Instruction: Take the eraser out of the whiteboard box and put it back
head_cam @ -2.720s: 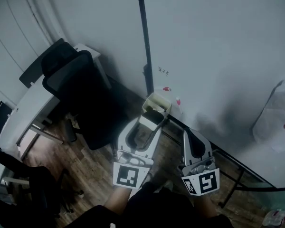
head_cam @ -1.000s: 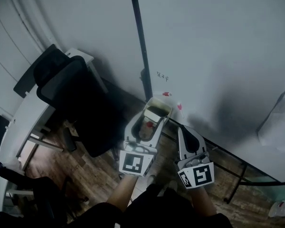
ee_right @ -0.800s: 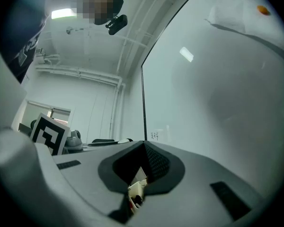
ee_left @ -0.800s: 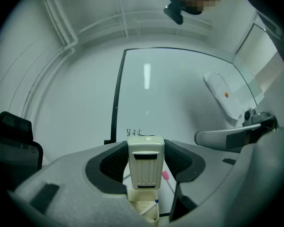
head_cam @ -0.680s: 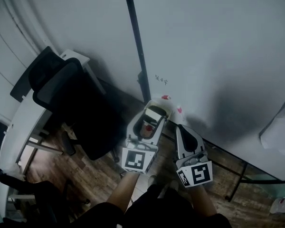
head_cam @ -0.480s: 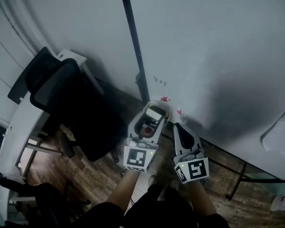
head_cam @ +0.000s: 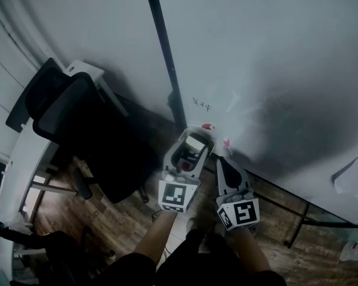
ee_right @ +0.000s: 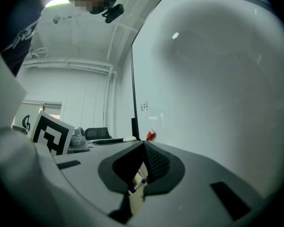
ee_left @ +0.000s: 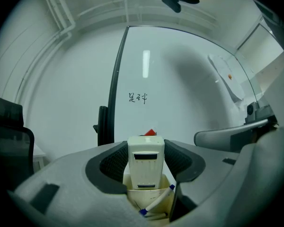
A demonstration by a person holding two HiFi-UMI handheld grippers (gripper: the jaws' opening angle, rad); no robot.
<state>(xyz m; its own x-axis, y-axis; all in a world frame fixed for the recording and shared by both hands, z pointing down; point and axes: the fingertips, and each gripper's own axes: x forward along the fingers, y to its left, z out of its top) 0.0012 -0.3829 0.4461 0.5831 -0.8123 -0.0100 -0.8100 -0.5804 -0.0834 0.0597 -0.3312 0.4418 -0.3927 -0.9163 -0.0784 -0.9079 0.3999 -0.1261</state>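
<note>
My left gripper [ee_left: 145, 161] is shut on the white eraser [ee_left: 145, 171], which stands upright between the pads. The eraser's lower end dips into the cream whiteboard box [ee_left: 134, 196], where blue-capped markers [ee_left: 157, 203] lie. In the head view the left gripper [head_cam: 191, 146] reaches the box [head_cam: 198, 130] at the foot of the whiteboard [head_cam: 262, 70]. My right gripper [head_cam: 221, 161] sits just to the right of it, jaws shut and empty. In the right gripper view the shut gripper [ee_right: 143, 148] shows the box [ee_right: 135, 197] below.
A red magnet [head_cam: 207, 126] sticks to the whiteboard above the box, near small handwriting [head_cam: 200, 104]. A black office chair [head_cam: 77, 118] and a white desk [head_cam: 24, 159] stand to the left. The board's dark frame post [head_cam: 164, 52] rises behind the box.
The left gripper has carried the eraser forward from short of the box to the box's mouth. The right gripper has followed alongside, still shut.
</note>
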